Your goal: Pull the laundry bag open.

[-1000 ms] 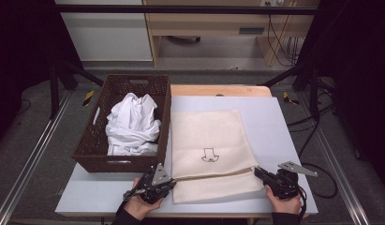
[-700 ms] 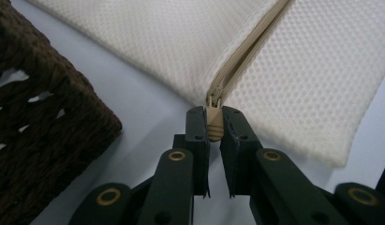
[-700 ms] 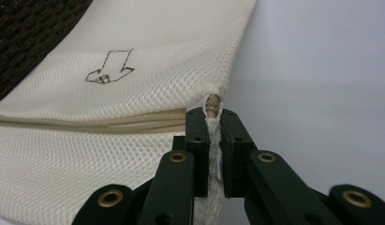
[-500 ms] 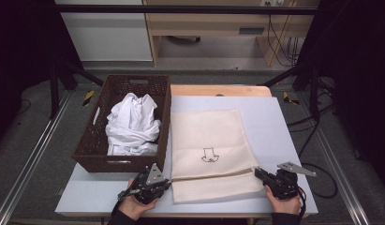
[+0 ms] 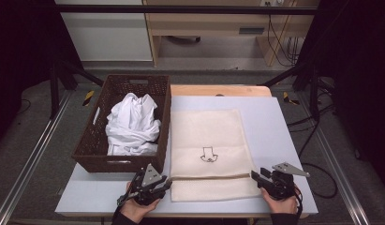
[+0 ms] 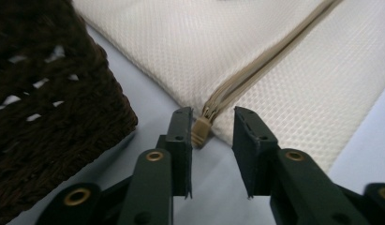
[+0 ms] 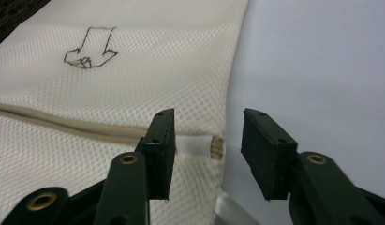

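Left gripper view shows the zipper pull at the corner of the mesh bag, just beside the basket. It lies between the jaws of the left gripper, which have just opened and no longer press it. The right gripper also just opened around the zipper's other end. Probably the zipper work is finished and both hands let go.

The dark brown woven basket walls off the table's left half, its corner just beside the left gripper. Bare pale grey tabletop (right of the cream mesh zip bag) lies open beside the right gripper.
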